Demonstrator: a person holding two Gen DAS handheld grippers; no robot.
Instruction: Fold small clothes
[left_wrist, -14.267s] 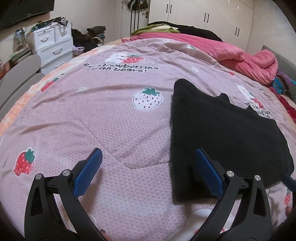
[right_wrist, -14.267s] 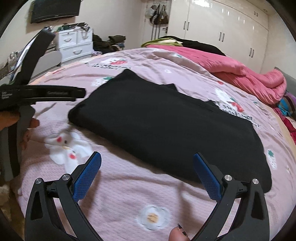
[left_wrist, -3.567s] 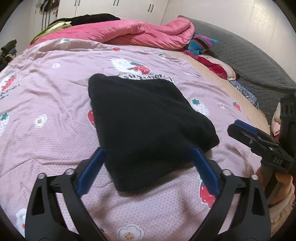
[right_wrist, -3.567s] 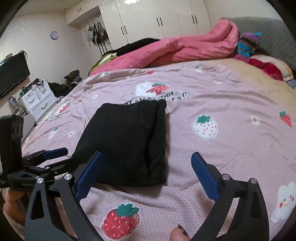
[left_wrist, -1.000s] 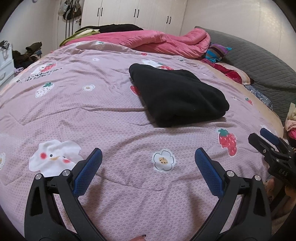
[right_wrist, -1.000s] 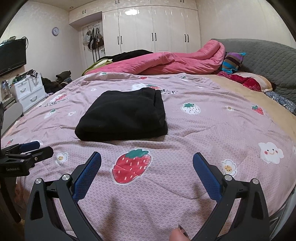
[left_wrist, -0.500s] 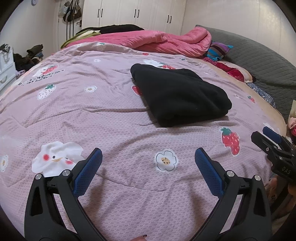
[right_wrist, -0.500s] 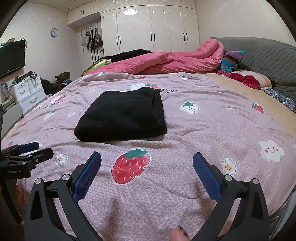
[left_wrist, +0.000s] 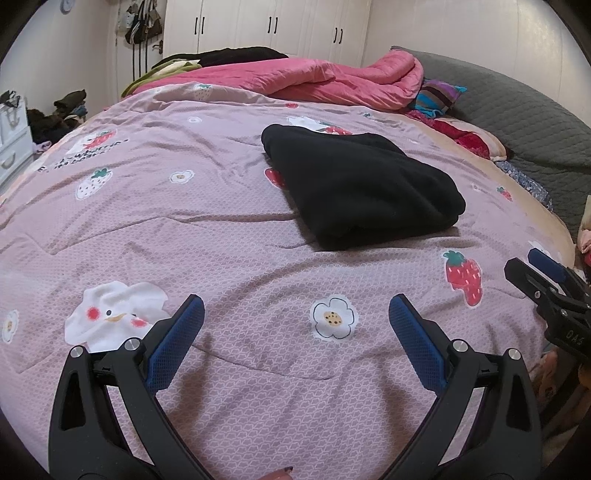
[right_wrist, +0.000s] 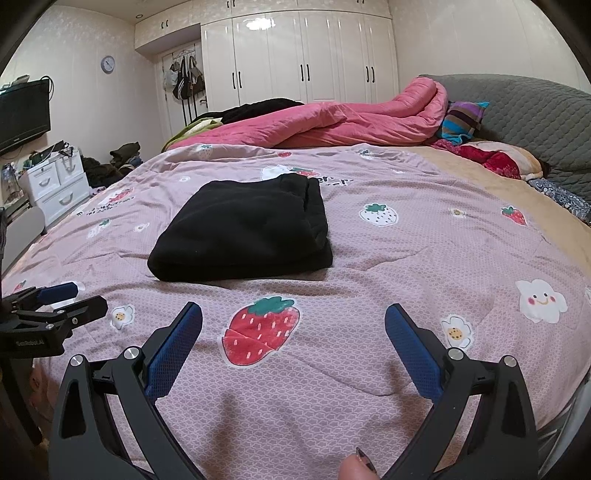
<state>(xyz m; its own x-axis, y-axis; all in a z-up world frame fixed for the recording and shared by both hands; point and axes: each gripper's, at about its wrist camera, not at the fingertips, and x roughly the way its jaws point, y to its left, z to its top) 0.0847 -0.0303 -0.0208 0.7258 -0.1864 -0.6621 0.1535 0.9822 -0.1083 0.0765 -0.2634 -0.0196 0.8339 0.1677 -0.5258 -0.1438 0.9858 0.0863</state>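
A black garment (left_wrist: 360, 186) lies folded into a thick rectangle on the pink strawberry-print bedspread (left_wrist: 184, 229); it also shows in the right wrist view (right_wrist: 243, 230). My left gripper (left_wrist: 295, 317) is open and empty, held above the bedspread well short of the garment. My right gripper (right_wrist: 293, 319) is open and empty, also back from the garment, over a strawberry print. The right gripper shows at the right edge of the left wrist view (left_wrist: 546, 280), and the left gripper shows at the left edge of the right wrist view (right_wrist: 55, 299).
A rumpled pink duvet (right_wrist: 332, 122) lies along the far side of the bed. A grey quilted headboard (right_wrist: 535, 110) and striped pillow (right_wrist: 463, 120) are at the right. White drawers (right_wrist: 55, 184), a clothes pile (right_wrist: 122, 157) and a wardrobe (right_wrist: 303, 55) stand beyond.
Both grippers have stayed open and drawn slightly back from the folded garment. The garment has not moved.
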